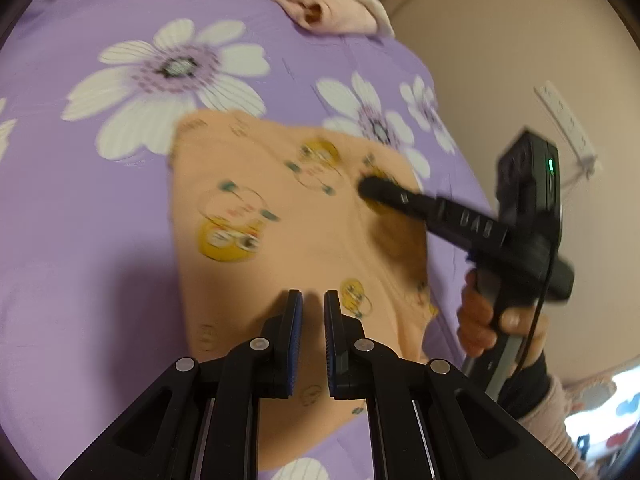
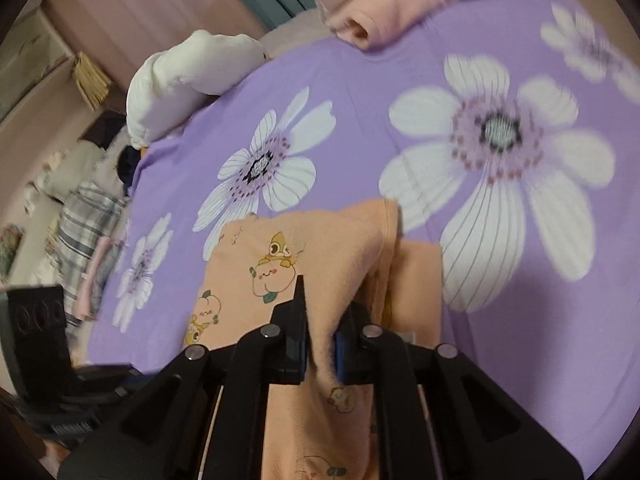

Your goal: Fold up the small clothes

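A small orange garment with cartoon prints [image 1: 288, 216] lies on a purple flowered bedsheet [image 1: 80, 240]. My left gripper [image 1: 312, 300] hovers over its near part, jaws slightly apart with nothing between them. My right gripper [image 1: 370, 190] reaches in from the right, held by a hand, its tip on the garment's right side. In the right wrist view the right gripper [image 2: 320, 312] is shut on a raised fold of the orange garment [image 2: 256, 276], which drapes between the fingers.
Folded pink and cream clothes [image 1: 320, 4] lie at the far edge of the bed, also in the right wrist view [image 2: 392, 4]. A white pillow [image 2: 180, 80] and striped bedding [image 2: 84, 224] sit at the left. A wall [image 1: 500, 40] stands at the right.
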Demonstrator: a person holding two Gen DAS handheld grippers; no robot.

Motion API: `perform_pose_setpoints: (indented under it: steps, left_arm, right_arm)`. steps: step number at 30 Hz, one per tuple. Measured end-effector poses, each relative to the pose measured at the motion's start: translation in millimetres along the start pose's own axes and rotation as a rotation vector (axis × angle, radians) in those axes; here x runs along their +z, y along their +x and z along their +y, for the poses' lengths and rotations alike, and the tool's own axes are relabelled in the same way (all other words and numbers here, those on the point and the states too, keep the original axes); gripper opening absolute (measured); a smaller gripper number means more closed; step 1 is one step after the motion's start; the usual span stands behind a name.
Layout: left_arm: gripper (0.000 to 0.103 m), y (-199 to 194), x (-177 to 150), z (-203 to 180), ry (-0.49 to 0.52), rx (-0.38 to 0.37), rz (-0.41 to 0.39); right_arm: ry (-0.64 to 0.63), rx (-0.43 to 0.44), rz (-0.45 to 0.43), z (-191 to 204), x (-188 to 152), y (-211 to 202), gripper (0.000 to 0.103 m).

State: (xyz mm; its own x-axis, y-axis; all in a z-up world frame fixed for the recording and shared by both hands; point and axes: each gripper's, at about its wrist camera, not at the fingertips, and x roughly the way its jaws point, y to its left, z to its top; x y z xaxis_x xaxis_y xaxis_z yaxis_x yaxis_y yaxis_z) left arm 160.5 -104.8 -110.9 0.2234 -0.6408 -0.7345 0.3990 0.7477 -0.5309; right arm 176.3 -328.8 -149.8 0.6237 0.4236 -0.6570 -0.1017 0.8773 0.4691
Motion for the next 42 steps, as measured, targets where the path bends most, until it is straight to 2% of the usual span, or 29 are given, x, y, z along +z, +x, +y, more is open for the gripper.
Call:
perform_pose_setpoints:
  steps: [1, 4, 8, 12, 15, 17, 18, 19, 20, 25, 30, 36, 42]
  left_arm:
    - [0.005, 5.5, -1.1, -1.8, 0.011, 0.010, 0.015]
    - [0.005, 15.5, -3.1, -1.3, 0.015, 0.028, 0.039]
    - [0.005, 15.9, -2.3, 3.9, -0.006, 0.018, 0.045]
    - [0.005, 14.7, -1.2, 4.2, -0.004, 0.017, 0.048]
    - [0.005, 13.5, 0.0, 1.4, 0.004, 0.017, 0.039]
    - [0.005, 10.2, -0.9, -1.1, 0.015, 0.024, 0.025]
    - [0.005, 8.7, -2.4, -2.3, 0.020, 0.028, 0.019]
    - [0.005, 7.8, -3.6, -3.9, 0.026, 0.034, 0.015]
    - [0.005, 6.4, -5.3, -5.1, 0.033, 0.039, 0.010]
    - [0.005, -0.9, -16.9, -13.1, 0.080, 0.080, -0.023]
    - [0.005, -4.3, -25.8, -11.9, 0.123, 0.119, -0.036]
    - [0.005, -1.4, -39.4, -4.9, 0.109, 0.133, -0.028]
    - [0.005, -4.6, -49.3, -1.2, 0.088, 0.125, -0.026]
  right_arm:
    - [0.035, 0.053, 0.004, -5.6, 0.7, 1.7, 0.016]
    - [0.103, 0.136, -0.012, -15.3, 6.5, 6.3, 0.042]
    - [0.198, 0.233, -0.091, -26.1, 27.6, 7.5, 0.042]
    - [0.210, 0.262, -0.201, -21.6, 46.0, -18.7, 0.042]
    - [0.111, 0.197, -0.215, -6.9, 40.9, -40.8, 0.042]
    - [0.005, 0.084, -0.181, 7.9, 28.5, -48.5, 0.041]
    - [-0.048, 0.024, -0.160, 15.2, 20.6, -49.6, 0.038]
    - [-0.120, -0.043, -0.129, 25.9, 7.6, -50.4, 0.032]
    - [-0.163, -0.074, -0.113, 31.0, -2.0, -51.4, 0.025]
    - [-0.283, -0.091, -0.058, 48.7, -47.5, -57.7, 0.019]
    - [-0.385, -0.171, -0.017, 57.5, -83.0, -55.0, 0.015]
    - [-0.405, -0.263, 0.029, 49.2, -103.9, -45.8, 0.009]
    - [-0.410, -0.293, 0.041, 46.9, -114.4, -46.6, 0.009]
